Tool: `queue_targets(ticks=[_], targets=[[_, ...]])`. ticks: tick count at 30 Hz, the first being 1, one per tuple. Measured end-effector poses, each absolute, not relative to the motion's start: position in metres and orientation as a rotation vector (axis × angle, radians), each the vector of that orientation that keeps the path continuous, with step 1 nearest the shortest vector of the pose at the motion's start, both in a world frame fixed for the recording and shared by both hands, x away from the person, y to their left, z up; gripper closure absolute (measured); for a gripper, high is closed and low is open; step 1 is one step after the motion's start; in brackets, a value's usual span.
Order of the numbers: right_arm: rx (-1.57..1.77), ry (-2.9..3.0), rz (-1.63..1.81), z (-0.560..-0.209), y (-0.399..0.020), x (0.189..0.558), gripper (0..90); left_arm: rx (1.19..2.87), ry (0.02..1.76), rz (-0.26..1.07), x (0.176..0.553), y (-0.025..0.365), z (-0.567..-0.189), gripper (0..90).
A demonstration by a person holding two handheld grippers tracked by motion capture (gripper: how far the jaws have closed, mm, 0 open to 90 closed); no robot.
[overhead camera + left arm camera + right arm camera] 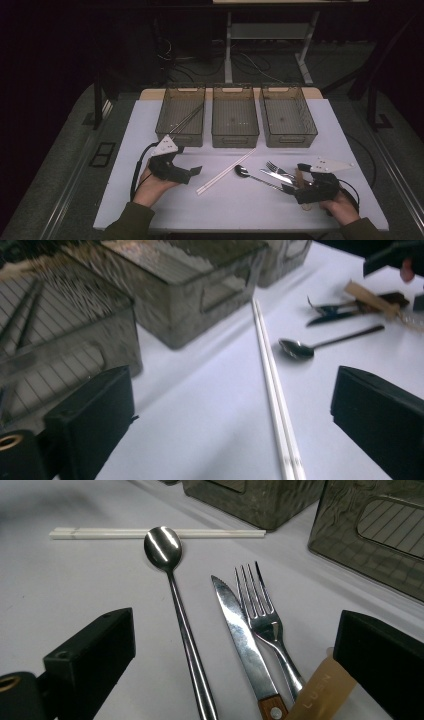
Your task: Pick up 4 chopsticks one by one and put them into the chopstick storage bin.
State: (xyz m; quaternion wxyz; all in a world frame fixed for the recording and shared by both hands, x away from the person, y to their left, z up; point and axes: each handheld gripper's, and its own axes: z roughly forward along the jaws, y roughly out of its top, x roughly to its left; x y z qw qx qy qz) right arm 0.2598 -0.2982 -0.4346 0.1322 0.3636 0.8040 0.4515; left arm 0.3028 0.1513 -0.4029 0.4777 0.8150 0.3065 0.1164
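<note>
A pair of white chopsticks lies slanted at the table's middle, in front of three translucent grey bins. My left gripper hovers just left of them with its jaws wide apart and nothing between them. In the left gripper view the white chopsticks run straight ahead between the jaws. To the right lie a spoon, a knife and a fork. My right gripper stands open over their handles. In the right gripper view the spoon, knife and fork lie between the jaws, untouched.
The left bin holds dark chopsticks. The middle bin and right bin stand beside it along the table's far edge. An amber translucent piece lies by the knife handle, next to the right jaw.
</note>
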Motion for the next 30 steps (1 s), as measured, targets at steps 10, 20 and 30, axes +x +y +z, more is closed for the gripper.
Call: queue_targets(ticks=[10, 20, 30], targets=[[1.061, 2.328, 1.308, -0.434, -0.3, 0.26, 3.2, 1.996, 0.738, 0.255, 0.283, 0.155, -0.417, 0.0], [1.049, 2.341, 1.303, -0.433, -0.3, 0.259, 3.2, 2.009, 0.732, 0.188, 0.267, 0.156, -0.433, 0.0], [1.089, 2.329, 1.26, -0.431, -0.302, 0.26, 3.2, 2.03, 0.711, 0.201, 0.268, 0.152, -0.433, 1.2]])
